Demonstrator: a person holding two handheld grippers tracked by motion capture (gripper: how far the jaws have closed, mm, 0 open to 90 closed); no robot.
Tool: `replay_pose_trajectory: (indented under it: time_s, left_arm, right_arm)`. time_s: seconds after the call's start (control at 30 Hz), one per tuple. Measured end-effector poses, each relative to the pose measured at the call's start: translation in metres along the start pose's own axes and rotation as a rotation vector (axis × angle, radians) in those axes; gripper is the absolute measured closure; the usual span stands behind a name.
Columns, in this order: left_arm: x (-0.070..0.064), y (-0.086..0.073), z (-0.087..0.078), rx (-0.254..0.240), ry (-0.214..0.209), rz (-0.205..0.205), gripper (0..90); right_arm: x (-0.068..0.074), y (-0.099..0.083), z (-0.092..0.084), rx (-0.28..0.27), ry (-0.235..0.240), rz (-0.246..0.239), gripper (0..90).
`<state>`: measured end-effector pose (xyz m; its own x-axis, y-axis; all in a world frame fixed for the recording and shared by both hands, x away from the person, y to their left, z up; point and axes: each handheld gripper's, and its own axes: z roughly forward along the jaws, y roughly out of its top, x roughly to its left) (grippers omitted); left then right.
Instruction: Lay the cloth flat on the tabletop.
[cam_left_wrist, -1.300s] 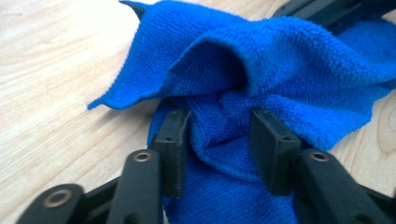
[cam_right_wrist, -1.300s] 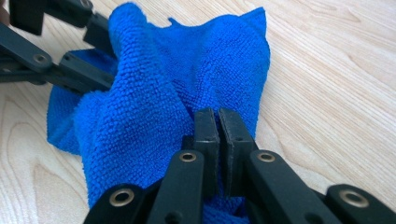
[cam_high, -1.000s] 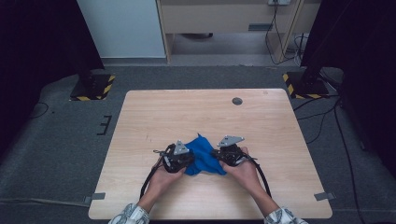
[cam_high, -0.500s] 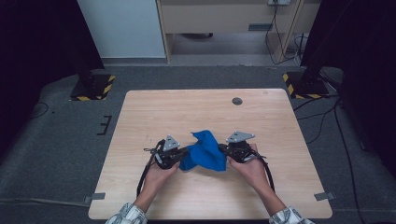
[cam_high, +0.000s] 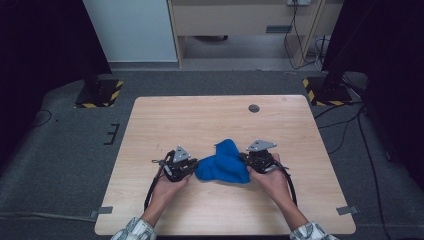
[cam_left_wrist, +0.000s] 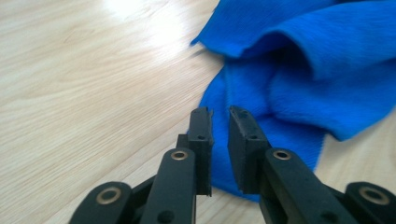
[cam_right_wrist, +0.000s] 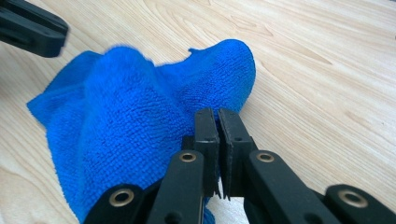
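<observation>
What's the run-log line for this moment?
left gripper: fingers just opening, gap visible, cloth released | right gripper: shut on blue cloth | cloth: bunched on table

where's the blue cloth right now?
High view: the blue cloth lies bunched on the wooden table, in its near half, between the left hand-held gripper and the right hand-held gripper.
</observation>
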<state>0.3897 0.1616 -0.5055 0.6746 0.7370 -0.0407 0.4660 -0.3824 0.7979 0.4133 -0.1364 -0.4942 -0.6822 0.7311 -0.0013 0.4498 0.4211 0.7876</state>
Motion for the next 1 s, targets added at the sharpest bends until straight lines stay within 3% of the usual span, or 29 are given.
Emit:
replay_pose_trajectory:
  time_s: [0.13, 0.47, 0.6, 0.7, 0.9, 0.97, 1.0]
  left_arm:
    - [-0.014, 0.003, 0.002, -0.025, -0.058, 0.018, 73.2]
    - [-0.036, 0.004, 0.022, -0.01, -0.093, 0.064, 55.4]
    - [-0.036, 0.002, 0.031, 0.042, -0.083, 0.052, 50.4]
    - [-0.034, 0.0, 0.035, 0.068, -0.1, 0.049, 50.2]
    - [-0.037, 0.0, 0.04, 0.087, -0.121, 0.061, 66.7]
    - [-0.037, 0.001, 0.04, 0.091, -0.122, 0.068, 74.8]
    - [-0.037, 0.001, 0.039, 0.082, -0.12, 0.068, 83.2]
  right_arm:
    - [-0.001, 0.0, 0.001, 0.001, 0.001, 0.003, 87.2]
    - [0.001, 0.0, 0.002, -0.003, 0.008, 0.0, 86.9]
    - [0.002, 0.0, 0.002, -0.003, 0.014, -0.004, 86.8]
    - [0.004, 0.0, 0.003, -0.006, 0.017, -0.007, 86.8]
    - [0.004, 0.0, 0.004, -0.001, 0.018, -0.011, 86.7]
    - [0.004, 0.0, 0.003, -0.001, 0.018, -0.012, 86.7]
    - [0.004, 0.0, 0.003, 0.0, 0.016, -0.015, 86.7]
